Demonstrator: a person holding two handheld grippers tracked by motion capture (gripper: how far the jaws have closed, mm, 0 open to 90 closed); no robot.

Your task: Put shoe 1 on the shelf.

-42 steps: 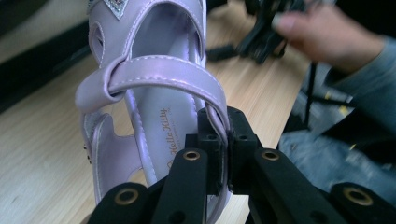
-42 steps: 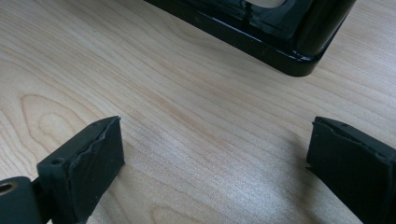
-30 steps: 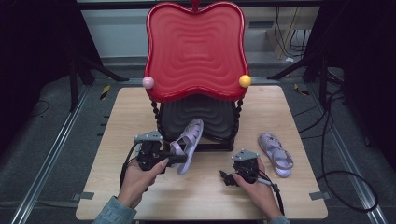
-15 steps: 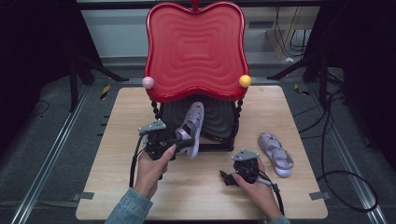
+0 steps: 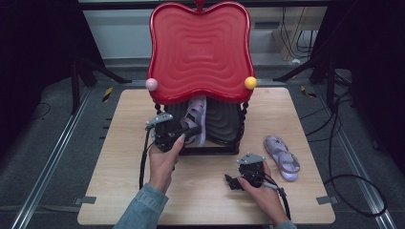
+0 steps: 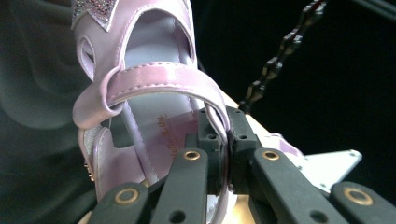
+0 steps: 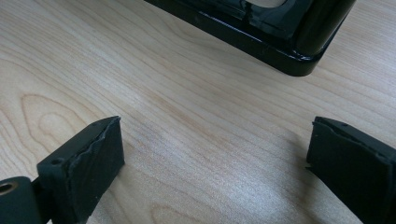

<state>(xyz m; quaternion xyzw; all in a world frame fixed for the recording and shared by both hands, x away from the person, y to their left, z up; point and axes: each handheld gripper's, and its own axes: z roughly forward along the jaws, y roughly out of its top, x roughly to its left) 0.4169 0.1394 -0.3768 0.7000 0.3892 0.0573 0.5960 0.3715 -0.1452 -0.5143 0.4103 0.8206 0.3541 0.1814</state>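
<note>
My left gripper (image 5: pixel 190 131) is shut on the side edge of a lilac strappy sandal (image 5: pixel 196 118). It holds the sandal toe-first over the black lower shelf (image 5: pixel 222 125) of a rack, partly under the rack's red wavy top (image 5: pixel 199 47). In the left gripper view the jaws pinch the thin side wall of the sandal (image 6: pixel 140 93), and the ankle strap arches above them. A second lilac sandal (image 5: pixel 282 156) lies flat on the wooden table (image 5: pixel 119 162), at the right. My right gripper (image 5: pixel 232 182) rests low on the table in front of the rack, open, with bare wood between its fingers (image 7: pixel 88 163).
The rack stands mid-table on twisted black posts (image 5: pixel 243 114), with a pink ball (image 5: pixel 152 84) and a yellow ball (image 5: pixel 250 83) at the corners of the top. Its black base edge (image 7: pixel 280 46) lies just beyond my right gripper. Cables and stand legs lie on the floor around the table.
My left gripper has carried the sandal away from the person and turned it from lying across to pointing toe-first under the red top. The right gripper and second sandal have stayed put.
</note>
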